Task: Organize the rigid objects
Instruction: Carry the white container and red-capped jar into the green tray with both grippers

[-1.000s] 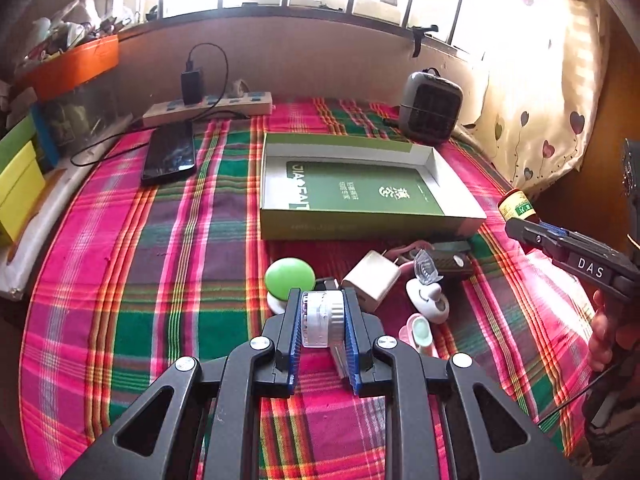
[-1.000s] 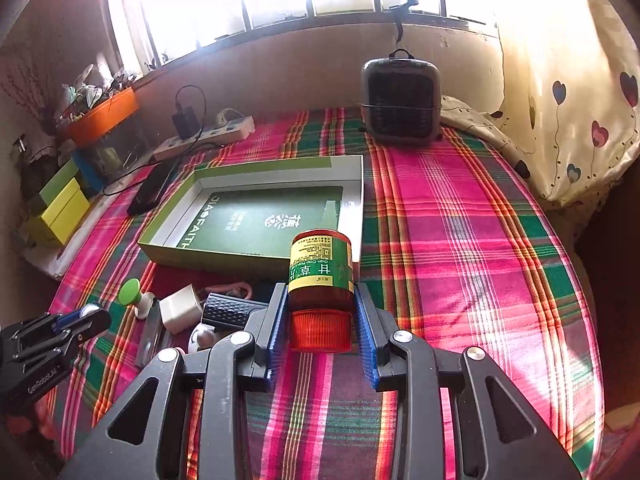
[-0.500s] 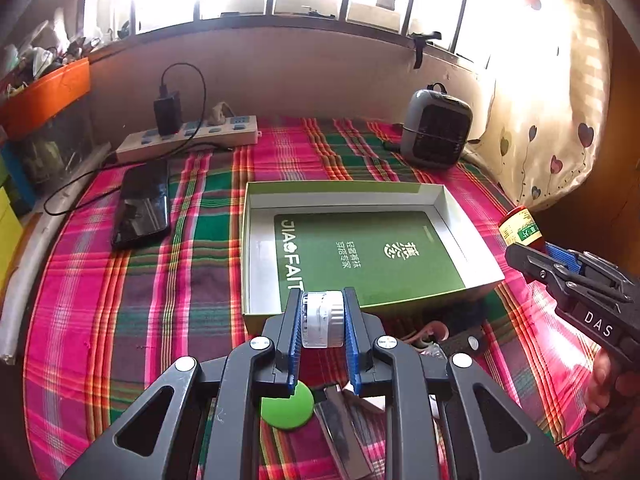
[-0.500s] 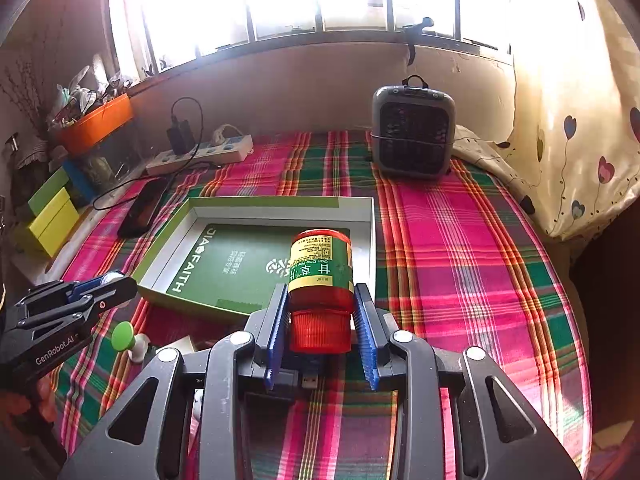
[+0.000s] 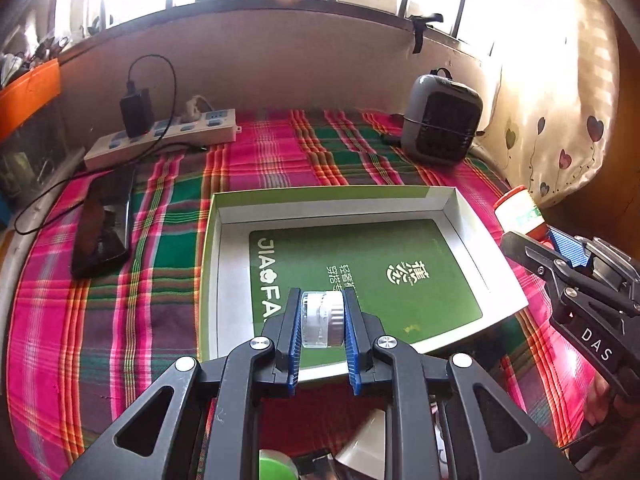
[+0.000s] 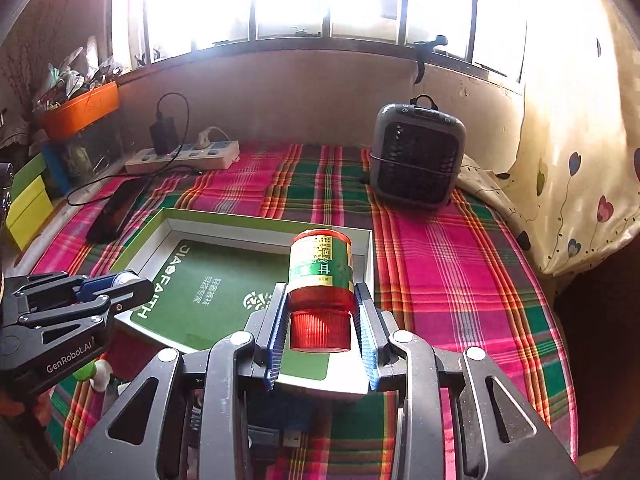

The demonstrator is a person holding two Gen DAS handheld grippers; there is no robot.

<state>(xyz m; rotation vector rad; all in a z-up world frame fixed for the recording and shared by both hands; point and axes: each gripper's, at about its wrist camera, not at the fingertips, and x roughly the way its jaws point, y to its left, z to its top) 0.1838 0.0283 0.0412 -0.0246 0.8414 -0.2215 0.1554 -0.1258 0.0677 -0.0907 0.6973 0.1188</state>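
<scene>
A shallow green box (image 5: 452, 200) with a white inner rim and a green printed floor lies open on the plaid cloth. My left gripper (image 5: 322, 322) is shut on a small clear round container (image 5: 322, 320), held over the box's near left part. My right gripper (image 6: 322, 312) is shut on a green-labelled bottle with a red cap (image 6: 322, 276), cap toward me, over the box's (image 6: 224, 222) near right corner. The right gripper (image 5: 532, 236) and its bottle (image 5: 518, 210) show at the left view's right edge; the left gripper (image 6: 128, 284) shows at the right view's left edge.
A grey fan heater (image 5: 440, 120) stands at the back right, a power strip (image 5: 160, 136) with charger at the back left, and a black phone (image 5: 102, 228) left of the box. Small items, a green cap (image 5: 276, 466) and a white adapter (image 5: 368, 444), lie under my left gripper.
Both grippers have moved forward from the pile of small items to above the green box, each still holding its object. The right gripper has rolled slightly.
</scene>
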